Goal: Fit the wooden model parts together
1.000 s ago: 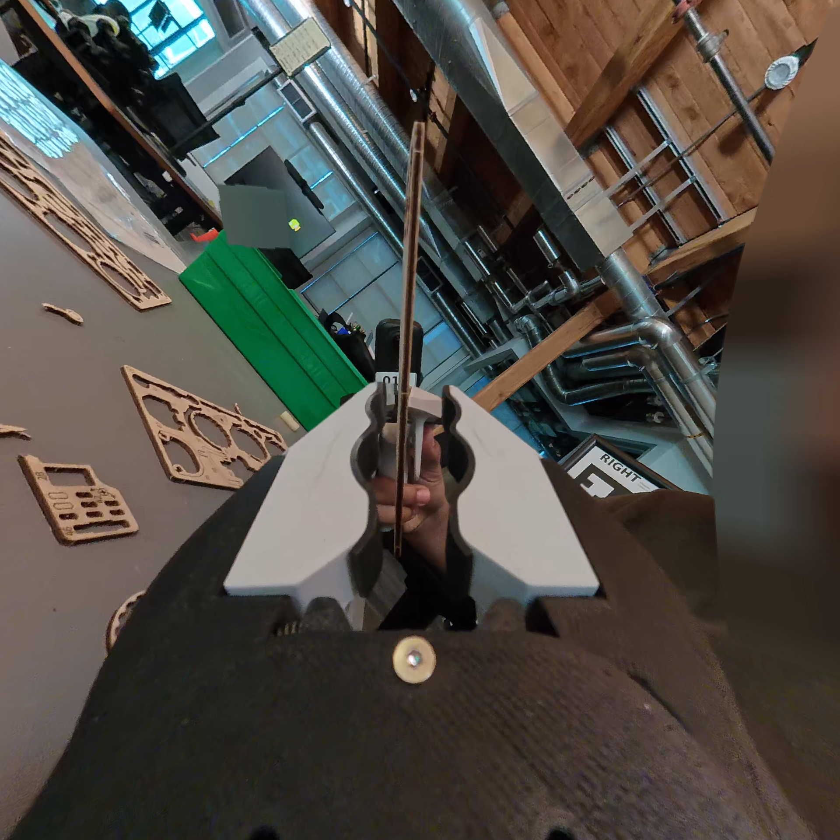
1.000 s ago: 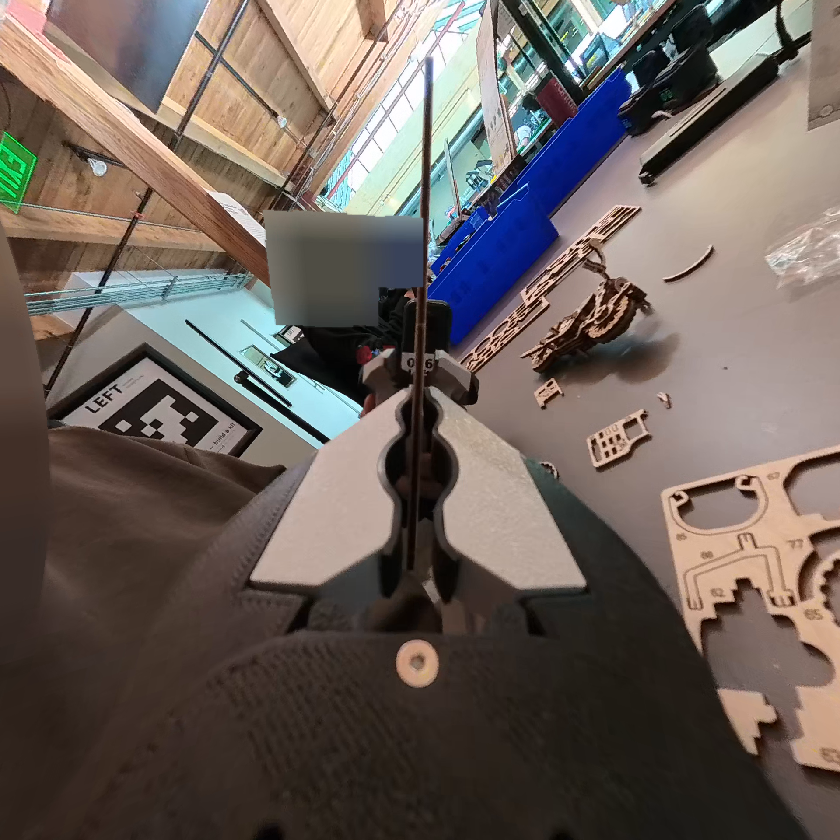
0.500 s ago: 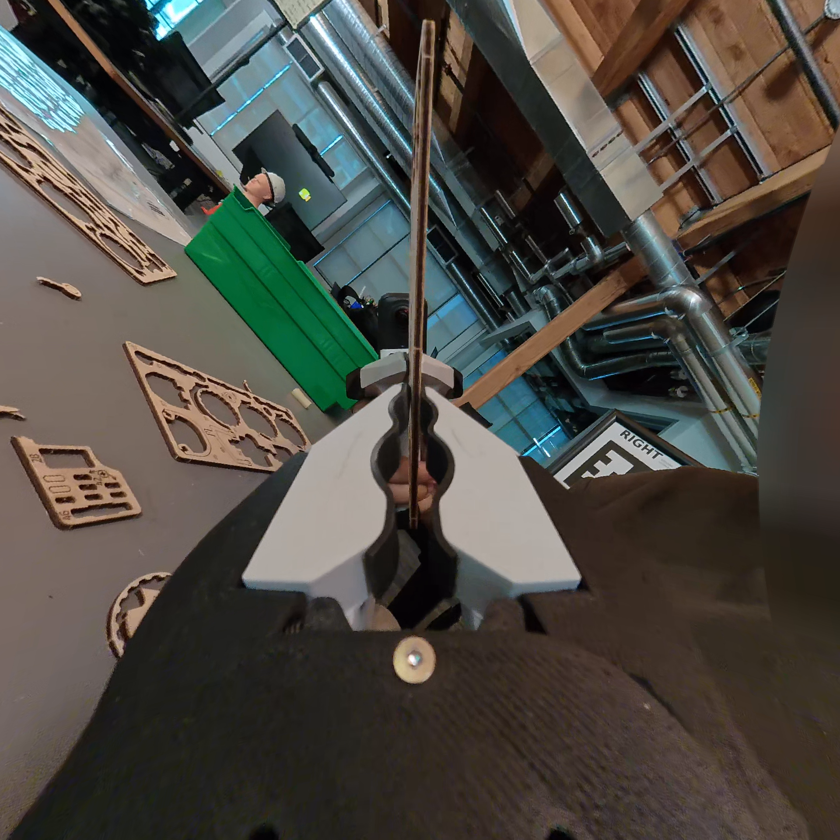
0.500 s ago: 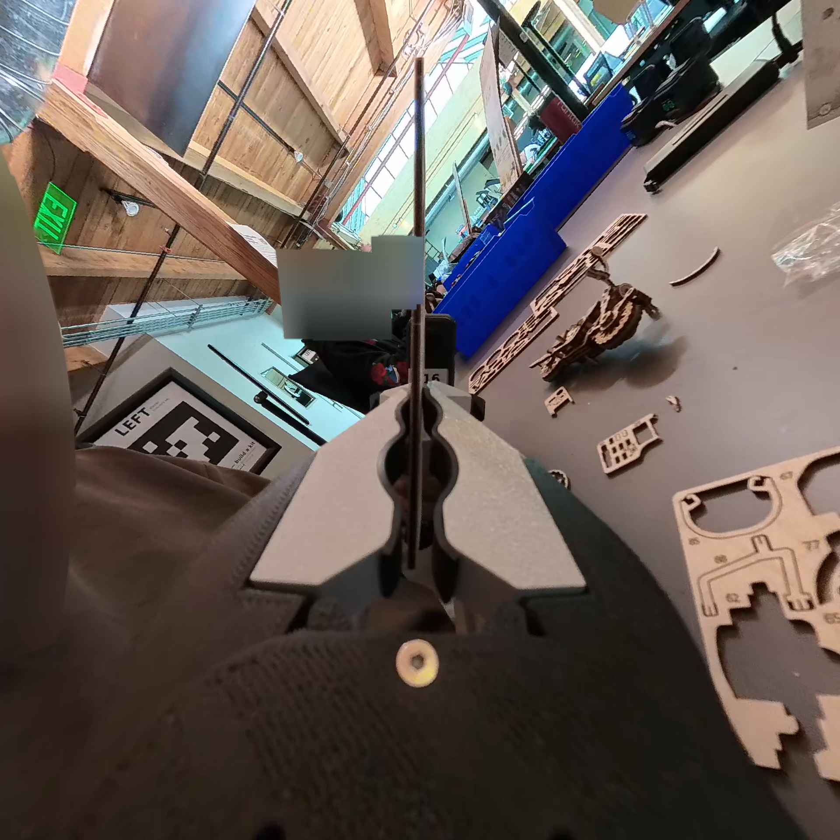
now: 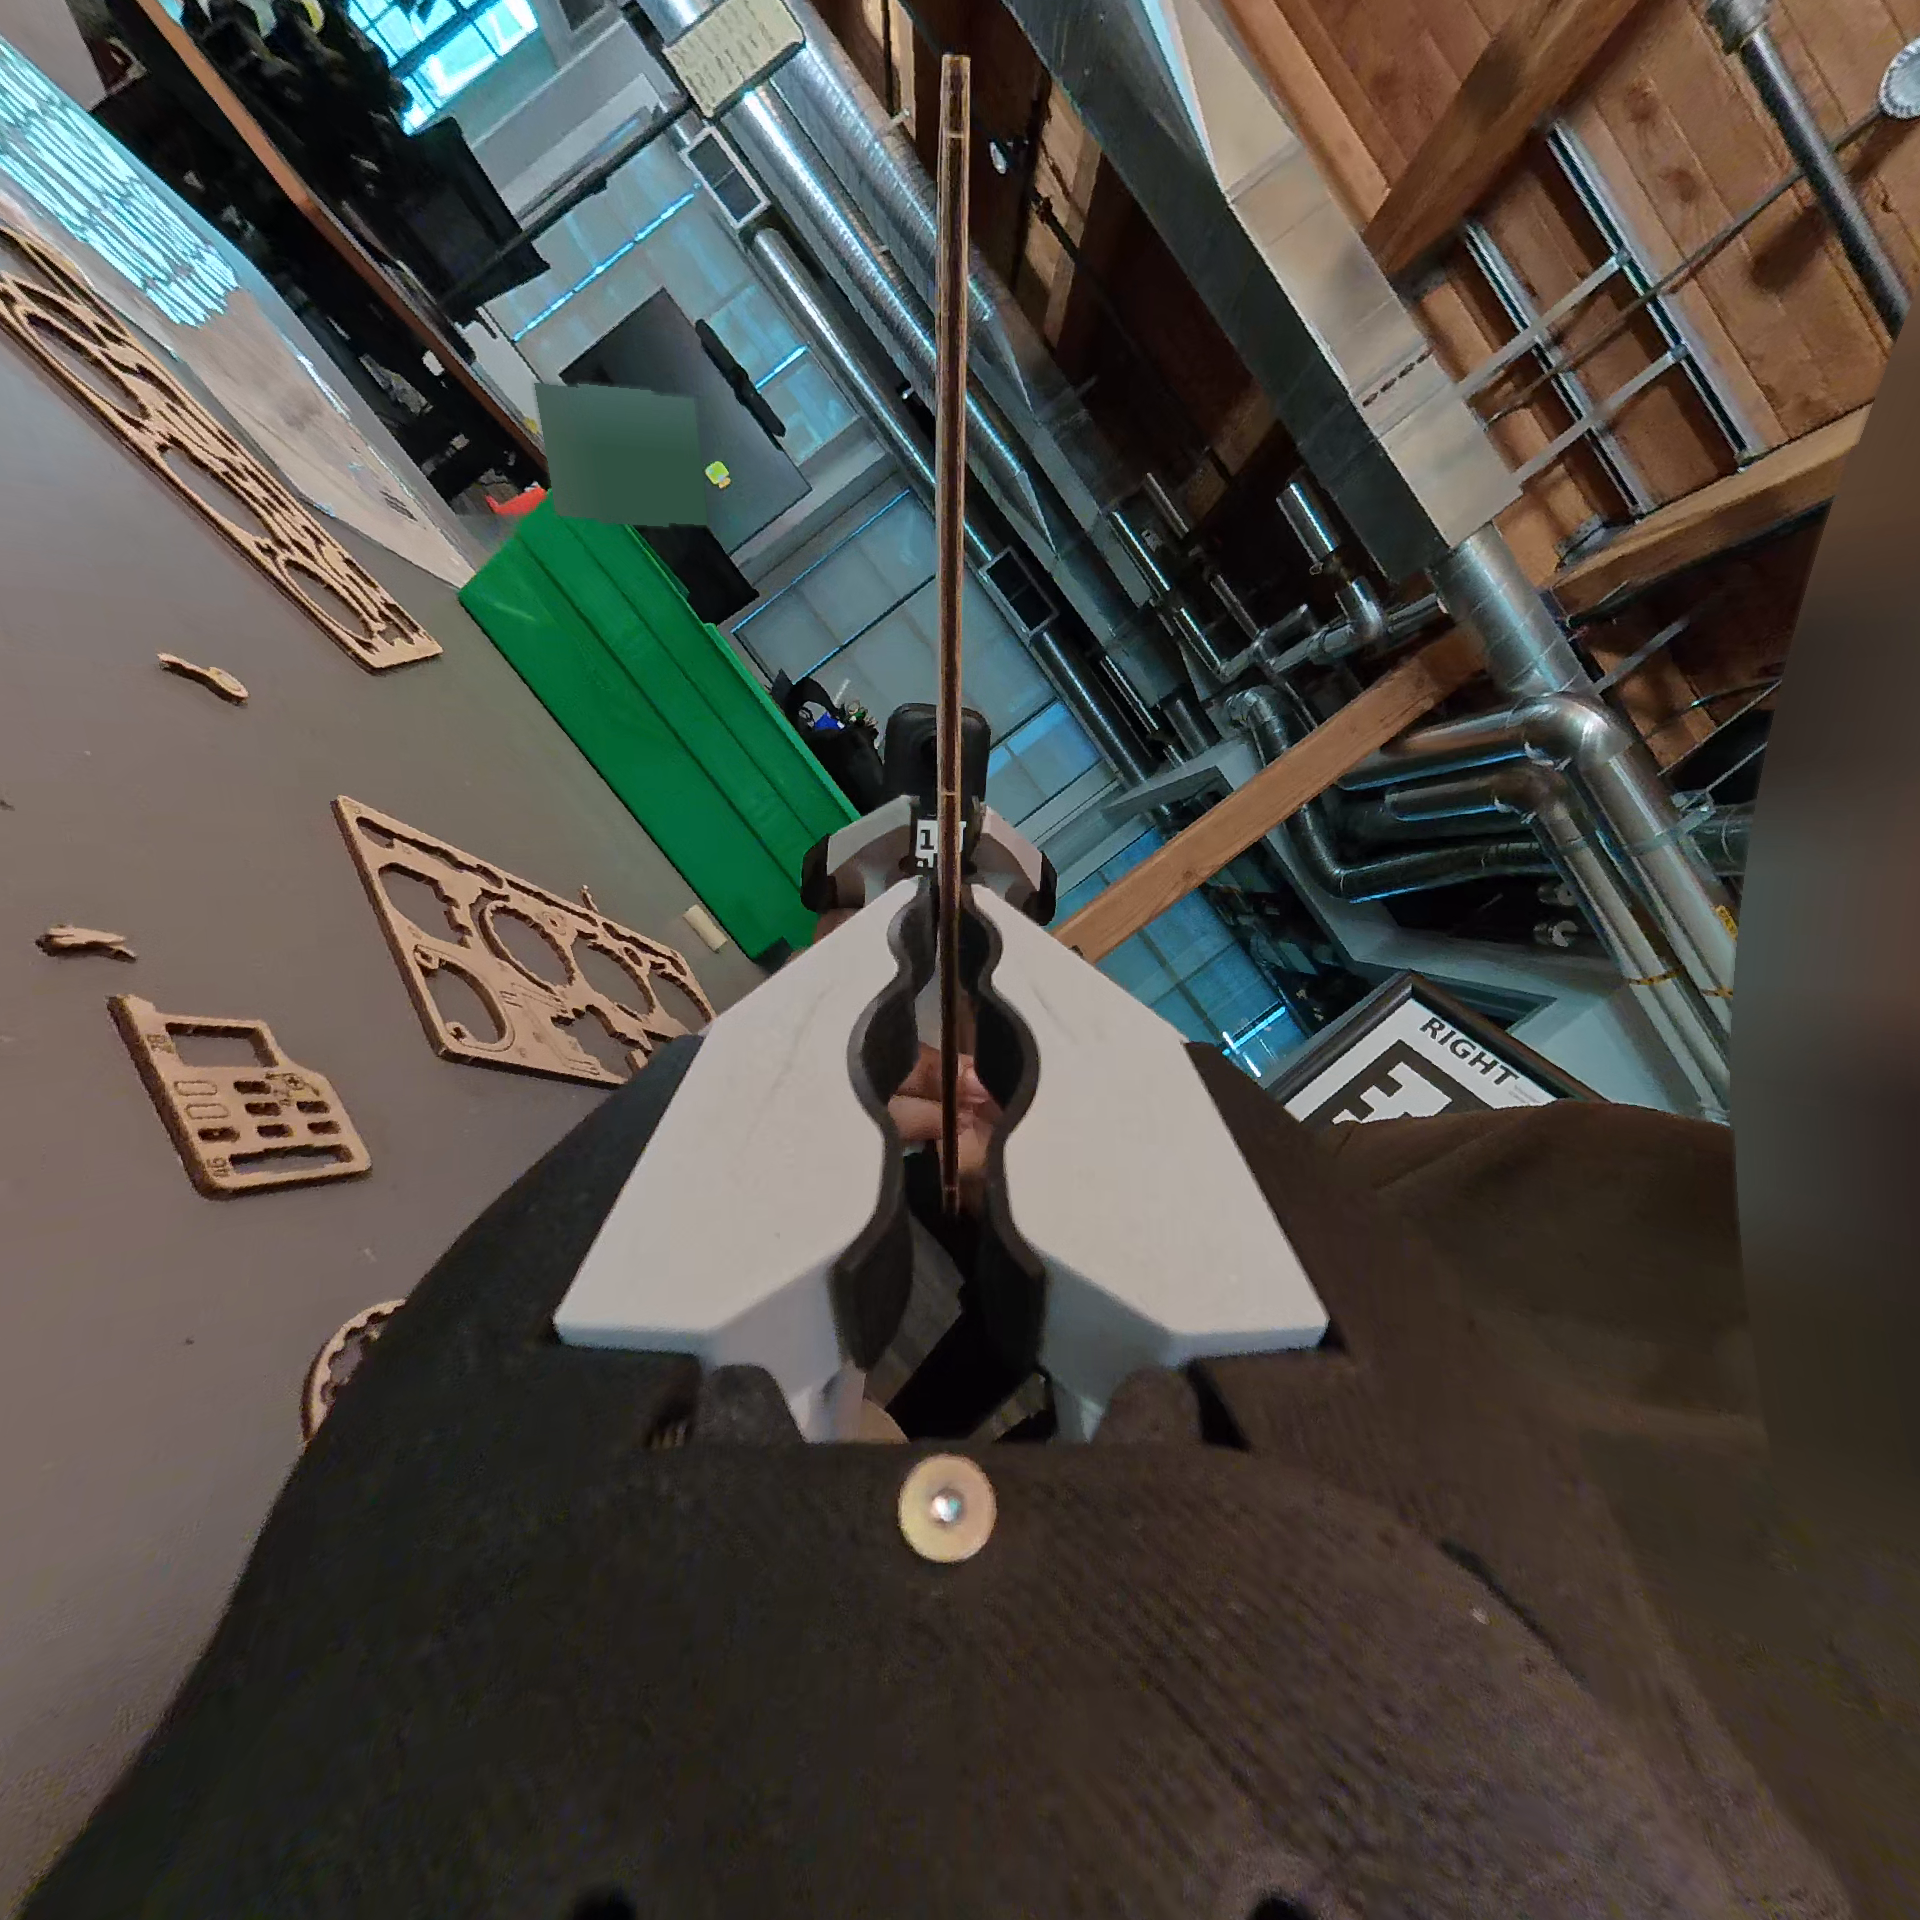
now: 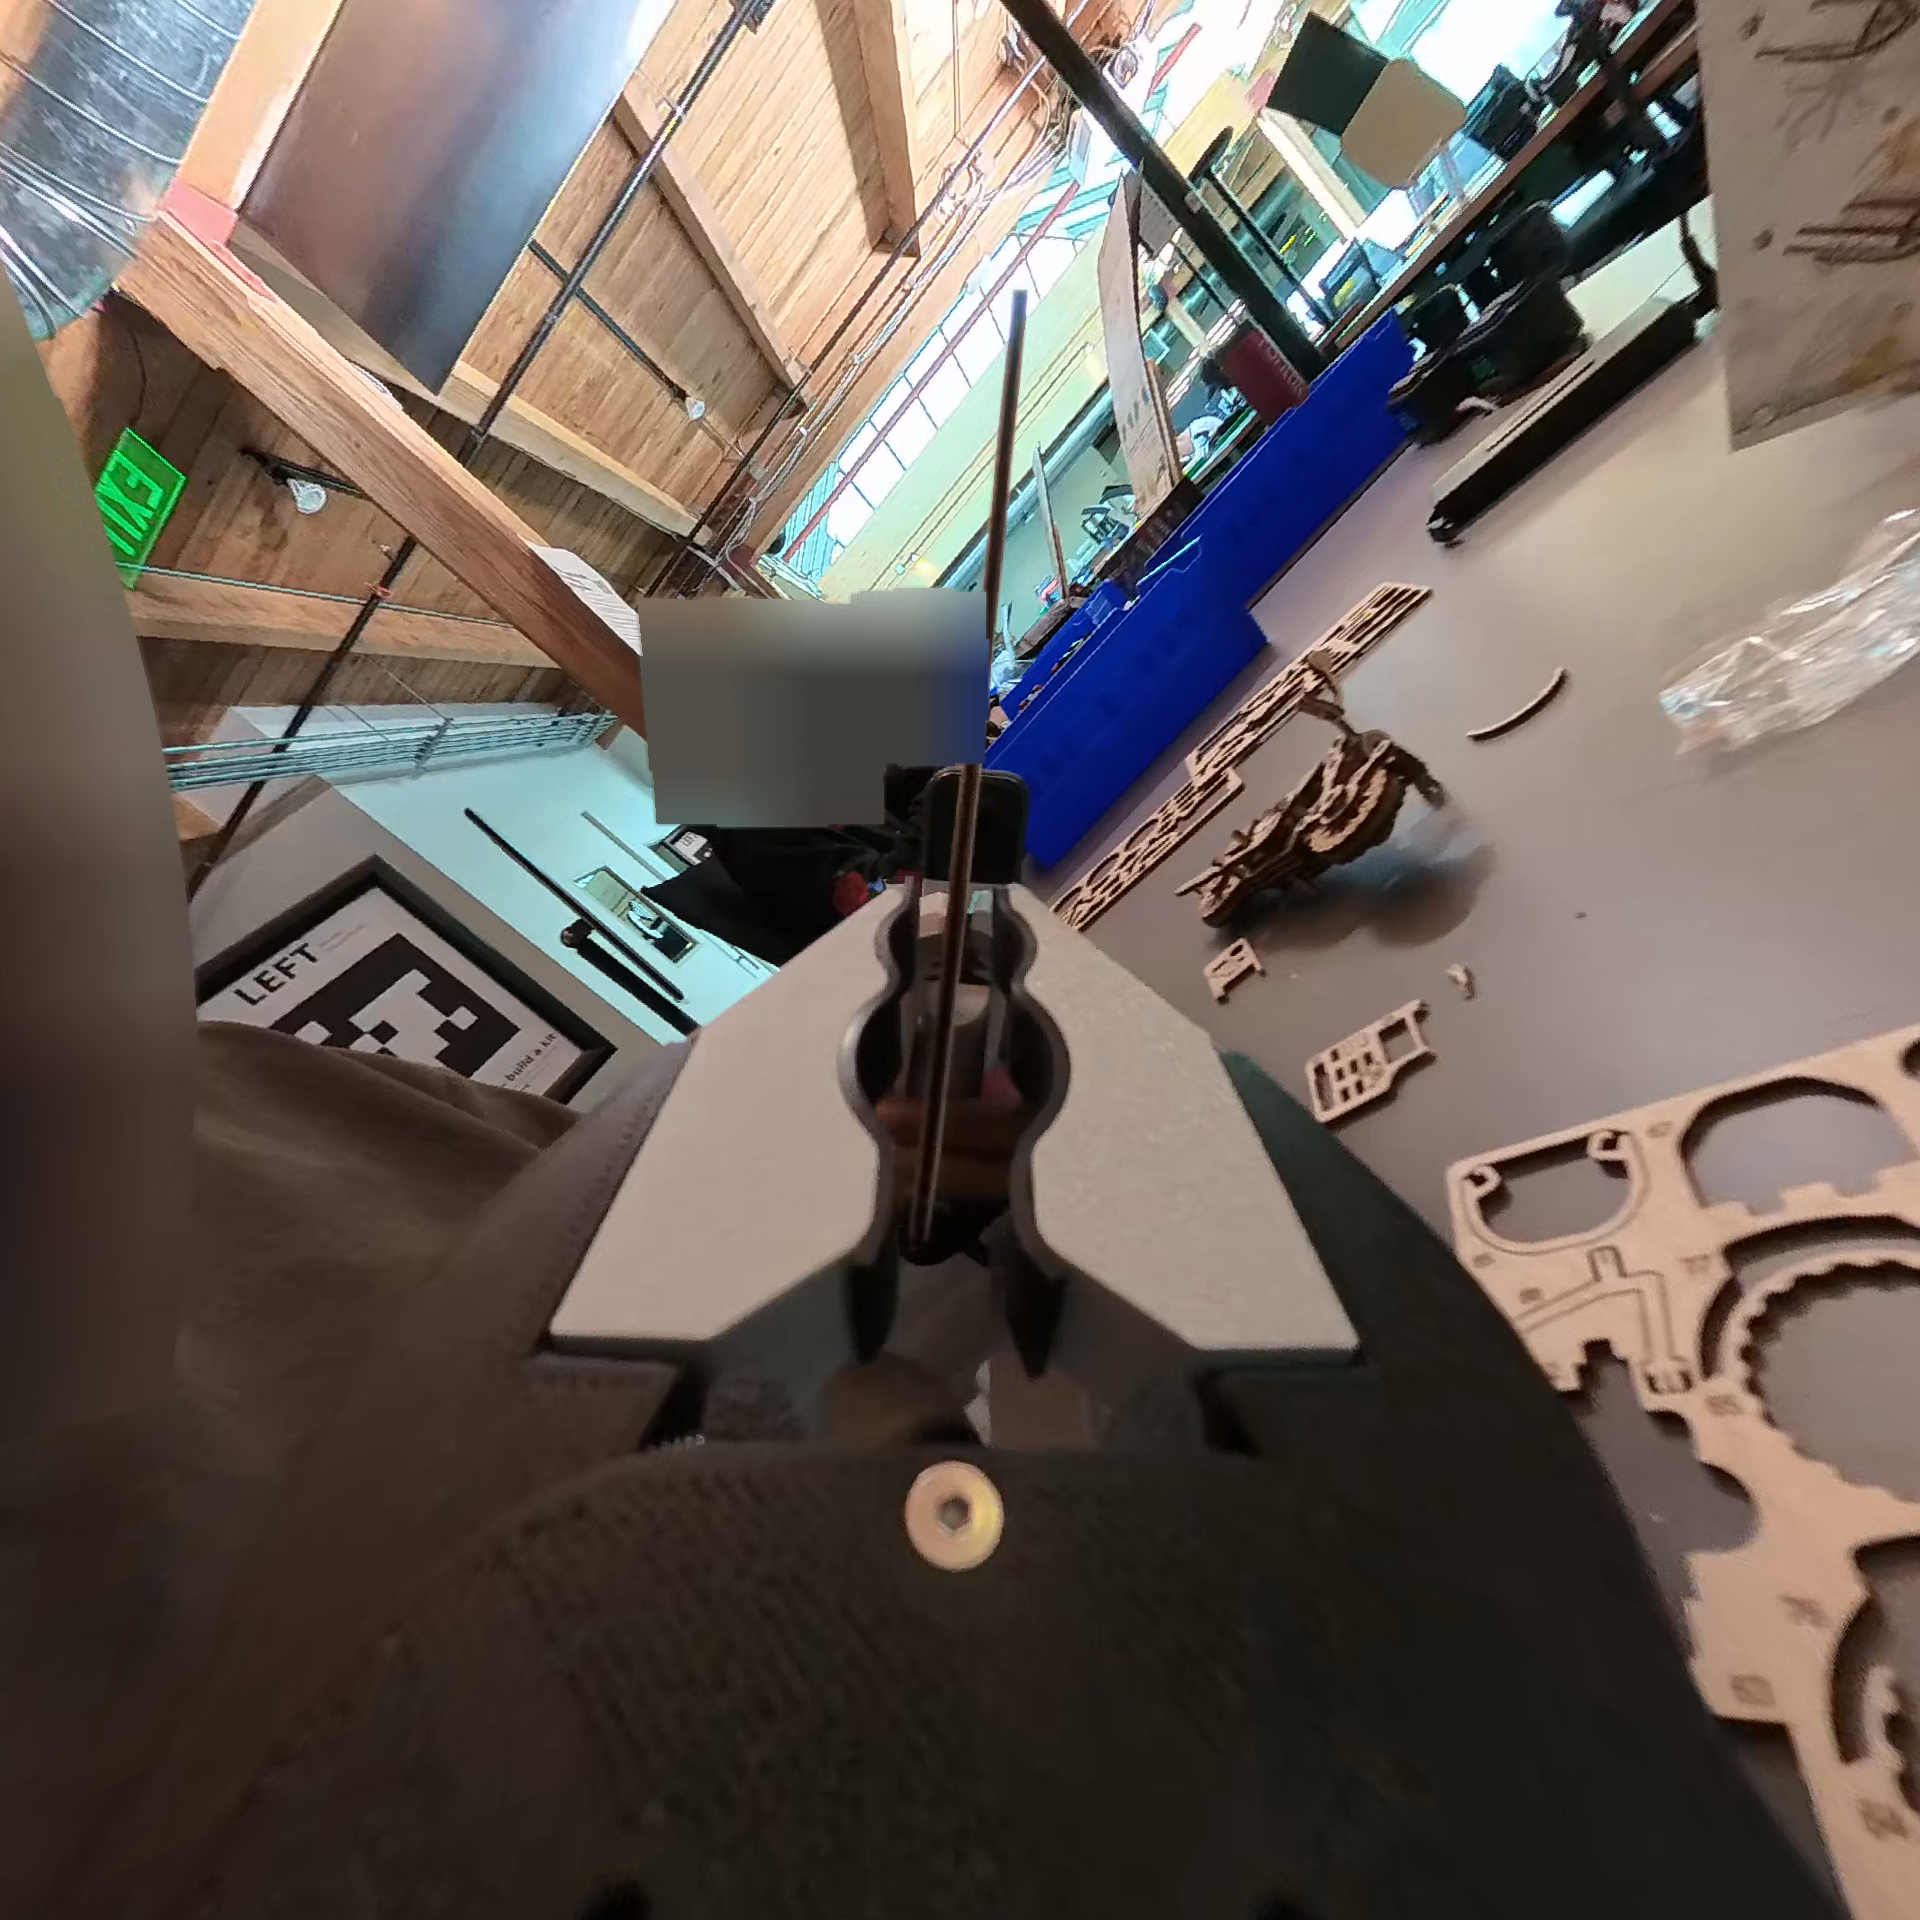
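A thin wooden sheet (image 5: 951, 468) is held edge-on in the air between my two grippers, which face each other. My left gripper (image 5: 948, 914) is shut on the sheet's near edge. In the right wrist view the same sheet (image 6: 992, 571) leans slightly inside my right gripper (image 6: 956, 925), whose jaws stand apart with gaps on both sides of the sheet. The right gripper (image 5: 930, 852) shows beyond the sheet in the left view. The left gripper (image 6: 971, 821) shows beyond it in the right view. A hand is visible through each gripper's jaws.
On the grey table lie punched-out wooden sheets (image 5: 520, 966) (image 6: 1714, 1299), a small slotted panel (image 5: 239, 1091) and loose bits. An assembled wooden motorcycle model (image 6: 1320, 842) stands farther off, with a plastic bag (image 6: 1808, 644). A green bin (image 5: 644, 707) and blue bins (image 6: 1164, 665) border the table. My right fingertips sit around 5 cm from my left ones.
My left gripper closed on the sheet, having been open a second ago. My right gripper, shut on the sheet until half a second ago, has now opened. The sheet leans slightly.
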Tool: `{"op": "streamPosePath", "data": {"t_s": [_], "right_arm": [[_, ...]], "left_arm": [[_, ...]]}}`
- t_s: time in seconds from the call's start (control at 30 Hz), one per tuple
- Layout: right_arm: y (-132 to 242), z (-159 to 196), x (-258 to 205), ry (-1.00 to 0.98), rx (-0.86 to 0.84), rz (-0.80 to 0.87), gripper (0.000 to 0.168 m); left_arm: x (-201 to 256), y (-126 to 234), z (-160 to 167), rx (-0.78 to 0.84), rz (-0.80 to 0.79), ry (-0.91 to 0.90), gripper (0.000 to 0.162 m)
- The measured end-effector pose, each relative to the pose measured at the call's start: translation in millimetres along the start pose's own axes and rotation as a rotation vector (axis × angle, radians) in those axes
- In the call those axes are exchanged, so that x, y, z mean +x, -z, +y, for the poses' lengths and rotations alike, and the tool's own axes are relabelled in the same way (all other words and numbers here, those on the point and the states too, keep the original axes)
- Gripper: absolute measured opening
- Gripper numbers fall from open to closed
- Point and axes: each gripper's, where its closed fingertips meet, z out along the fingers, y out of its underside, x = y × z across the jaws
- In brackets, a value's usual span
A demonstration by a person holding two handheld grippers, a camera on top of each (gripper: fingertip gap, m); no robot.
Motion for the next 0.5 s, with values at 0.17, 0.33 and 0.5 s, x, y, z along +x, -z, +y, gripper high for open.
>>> {"op": "streamPosePath", "data": {"t_s": [0.17,0.33,0.5], "right_arm": [[-2.0,4.7,-1.7,-0.004,-0.023,-0.017,0.013],[-5.7,13.4,-2.6,0.032,-0.073,-0.011,0.013],[-7.4,17.5,-2.6,0.049,-0.096,-0.006,0.010]], "left_arm": [[-1.5,0.2,0.2,-0.003,-0.001,0.016,0.000],[-0.7,0.2,-0.1,-0.002,0.004,0.019,0.000],[0.2,-0.2,0.4,-0.004,0.009,0.020,0.000]]}}
